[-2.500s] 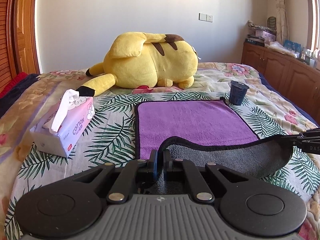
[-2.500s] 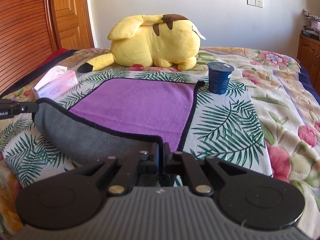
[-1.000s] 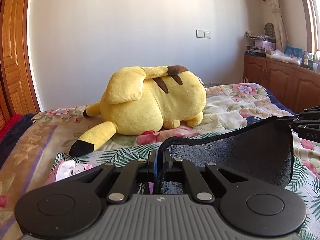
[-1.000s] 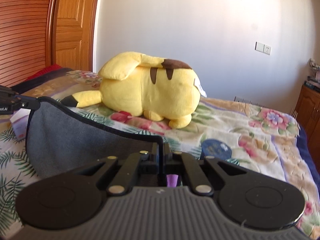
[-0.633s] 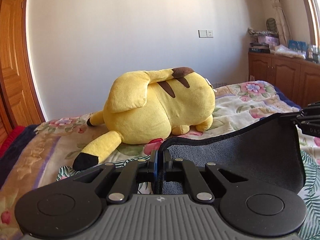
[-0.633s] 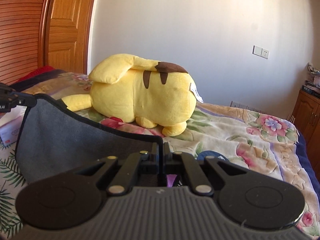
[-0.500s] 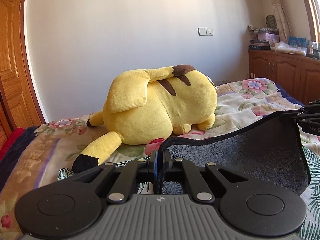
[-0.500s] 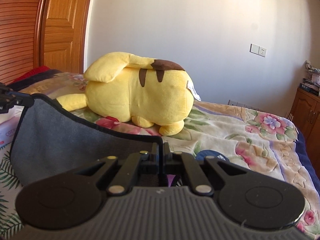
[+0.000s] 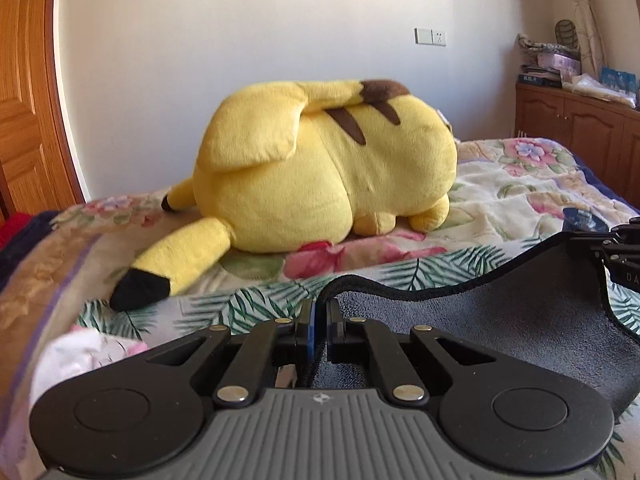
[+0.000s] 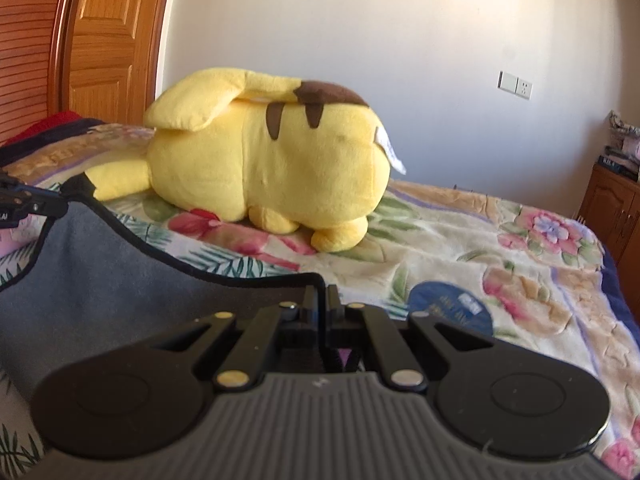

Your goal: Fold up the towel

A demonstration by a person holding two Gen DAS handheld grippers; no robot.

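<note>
The towel [image 9: 500, 320] shows its grey underside with a black hem and hangs lifted between my two grippers; its purple face is almost hidden. My left gripper [image 9: 319, 308] is shut on one corner of the hem. My right gripper [image 10: 323, 294] is shut on the other corner, and the towel [image 10: 112, 292] stretches to its left. The right gripper also shows at the right edge of the left wrist view [image 9: 620, 248]. The left gripper shows at the left edge of the right wrist view [image 10: 24, 200].
A big yellow plush toy [image 9: 320, 168] lies on the floral bedspread [image 9: 500, 200] just beyond the towel. A dark blue cup [image 10: 450, 306] stands right of my right gripper. A tissue box [image 9: 88, 352] is low left. Wooden cabinets [image 9: 580, 120] stand at right.
Both grippers have carried the lifted towel edge forward toward the plush toy and lower. The toy looks larger and closer; the purple face has dropped out of sight.
</note>
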